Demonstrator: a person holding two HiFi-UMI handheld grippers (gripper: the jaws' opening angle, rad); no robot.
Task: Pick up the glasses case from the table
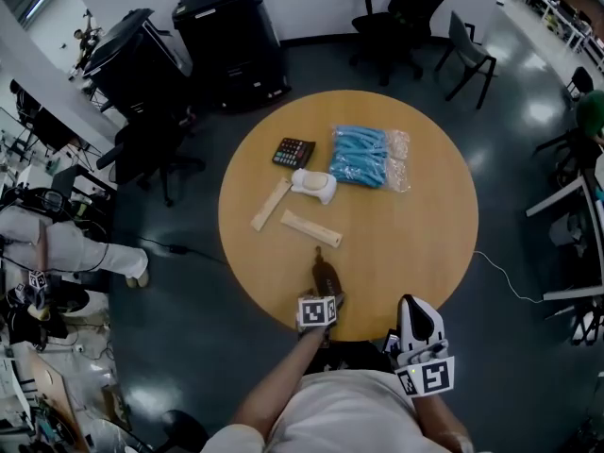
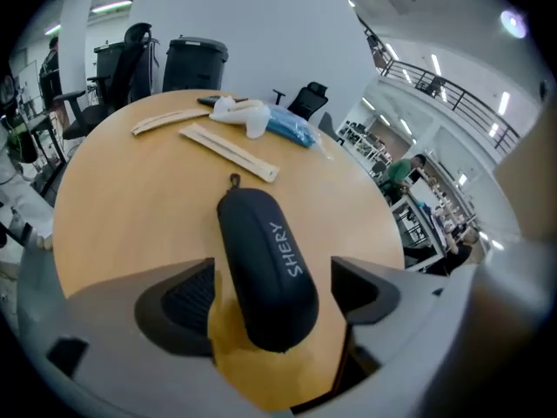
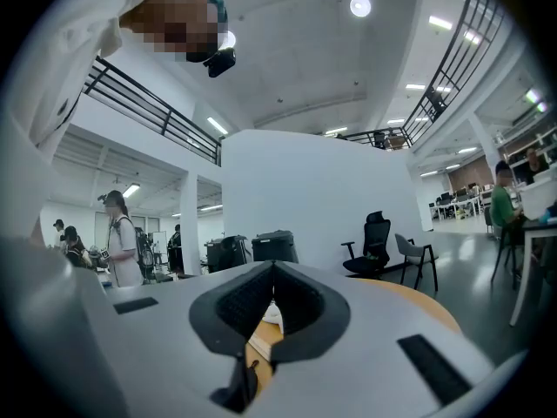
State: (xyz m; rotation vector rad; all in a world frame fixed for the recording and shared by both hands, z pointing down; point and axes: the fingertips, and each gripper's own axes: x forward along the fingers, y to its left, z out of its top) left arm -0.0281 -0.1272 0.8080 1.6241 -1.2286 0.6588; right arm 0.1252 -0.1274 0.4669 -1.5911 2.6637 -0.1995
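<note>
The glasses case (image 1: 326, 274) is a dark zip case lying on the round wooden table (image 1: 415, 225) near its front edge. In the left gripper view the case (image 2: 265, 264) is black with white lettering and lies lengthwise between the jaws. My left gripper (image 1: 324, 293) (image 2: 271, 287) is open, angled down over the case's near end. Bare table shows on both sides between the case and the pads (image 2: 187, 299). My right gripper (image 1: 413, 305) (image 3: 274, 273) hangs off the table's front right edge, shut and holding nothing.
Further back on the table lie two pale wooden strips (image 1: 310, 228), a white object (image 1: 314, 186), a calculator (image 1: 293, 152) and a bag of blue items (image 1: 370, 157). Black bins (image 1: 231, 36) and office chairs (image 1: 396, 17) stand around the table. People stand in the room's background.
</note>
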